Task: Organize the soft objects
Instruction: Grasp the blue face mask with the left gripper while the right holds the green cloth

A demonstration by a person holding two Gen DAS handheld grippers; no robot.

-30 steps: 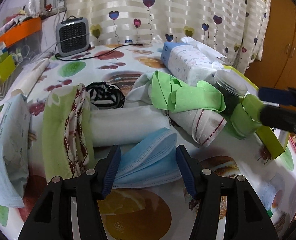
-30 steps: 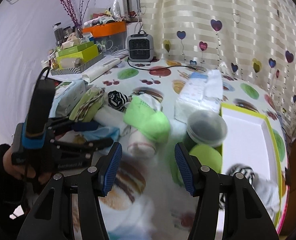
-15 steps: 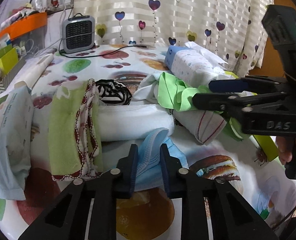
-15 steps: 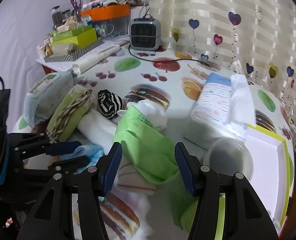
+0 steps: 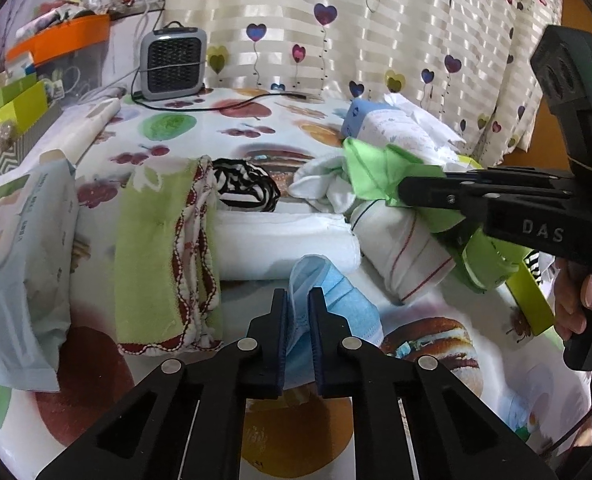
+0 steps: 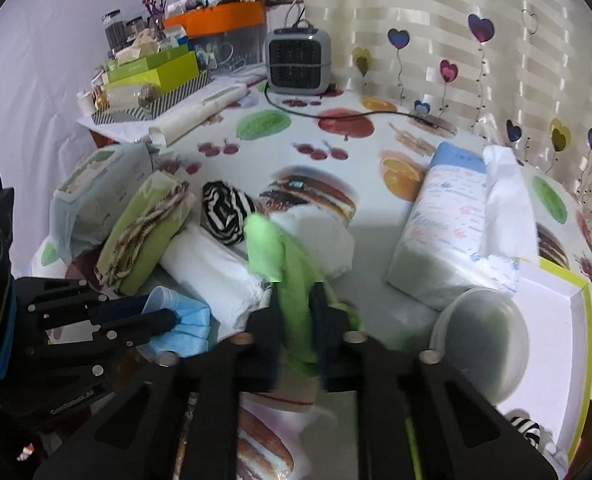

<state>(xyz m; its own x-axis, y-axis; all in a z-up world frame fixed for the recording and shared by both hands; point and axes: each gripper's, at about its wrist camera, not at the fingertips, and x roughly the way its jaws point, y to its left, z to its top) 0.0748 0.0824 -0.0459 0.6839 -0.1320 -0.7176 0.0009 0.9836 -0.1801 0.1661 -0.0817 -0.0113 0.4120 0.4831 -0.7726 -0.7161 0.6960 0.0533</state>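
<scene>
Counter under a fruit-and-burger print cloth (image 5: 200,128), heart-pattern curtain behind. Nearest: left claw (image 5: 298,320) clamped on a blue face mask (image 5: 336,300), pleats bunched upright between the pads, rest trailing right on the cloth. Right claw (image 6: 296,320) pinched on a green cloth (image 6: 288,264), which runs up and away from the pads, draped over white rolled towels (image 6: 216,272). Each hand has its own item; both sit just beside the towel pile. White tray with green rim (image 6: 556,320) lies right of the right claw, likely the drop spot.

A grey heater (image 5: 173,64) and orange-lidded bin (image 6: 220,24) stand before the heart-patterned curtain (image 5: 376,32).
</scene>
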